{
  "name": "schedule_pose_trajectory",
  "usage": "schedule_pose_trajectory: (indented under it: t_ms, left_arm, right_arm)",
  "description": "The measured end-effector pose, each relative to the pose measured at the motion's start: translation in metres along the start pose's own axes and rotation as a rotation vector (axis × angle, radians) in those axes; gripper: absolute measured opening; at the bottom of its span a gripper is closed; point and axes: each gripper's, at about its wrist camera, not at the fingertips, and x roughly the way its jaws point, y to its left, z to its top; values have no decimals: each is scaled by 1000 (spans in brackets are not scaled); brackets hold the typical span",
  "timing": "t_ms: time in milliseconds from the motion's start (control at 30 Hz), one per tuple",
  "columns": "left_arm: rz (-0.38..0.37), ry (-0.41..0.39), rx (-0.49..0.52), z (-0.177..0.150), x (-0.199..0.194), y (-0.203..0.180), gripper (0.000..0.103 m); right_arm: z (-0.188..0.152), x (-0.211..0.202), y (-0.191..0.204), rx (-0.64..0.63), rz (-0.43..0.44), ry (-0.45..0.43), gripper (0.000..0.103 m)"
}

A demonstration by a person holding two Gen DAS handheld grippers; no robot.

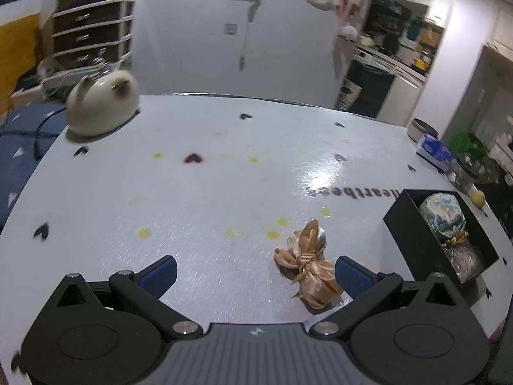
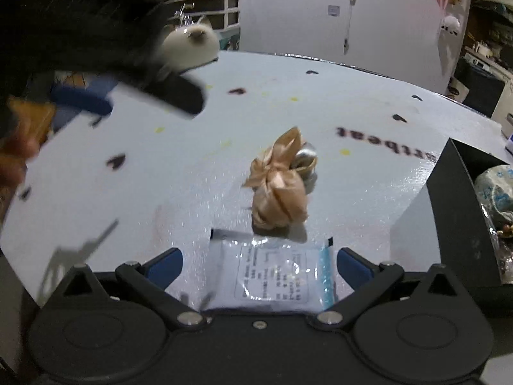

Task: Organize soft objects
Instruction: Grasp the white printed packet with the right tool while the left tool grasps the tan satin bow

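A white table (image 1: 224, 192) with small dark hearts printed on it is seen from both wrist cameras. In the left wrist view, the left gripper (image 1: 256, 276) is held wide open, and nothing is held by it. A little gold cloth bag (image 1: 307, 266) tied with a ribbon is seen lying on the table, touching or just beside the blue pad at about 4 o'clock. A black box (image 1: 407, 224) is seen at 3 o'clock, and a blue and white bag (image 1: 444, 213) is seen inside it. A cream plush toy (image 1: 99, 106) is seen far off at 10 o'clock on the table's edge. In the right wrist view, the right gripper (image 2: 258, 268) is also spread wide, with nothing gripped. A flat clear packet (image 2: 272, 277) with a label is seen lying between its blue pads. The gold bag is seen just past the packet, near the middle. A blurred dark shape, likely the other gripper, is seen at 10 o'clock.
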Motion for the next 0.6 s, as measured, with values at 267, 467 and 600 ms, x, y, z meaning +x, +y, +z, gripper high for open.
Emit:
schedule_pose_trajectory:
  t_ms: [267, 467, 600]
  left_arm:
    - [-318, 78, 356, 13, 35, -24, 103]
    - [-391, 110, 605, 20, 63, -41, 103]
    - [-432, 141, 740, 26, 84, -48, 103]
  right_arm:
    - [-11, 14, -23, 83, -18, 59, 103]
    - [-15, 3, -35, 75, 1, 54, 84]
    - [-19, -4, -48, 85, 6, 76, 79]
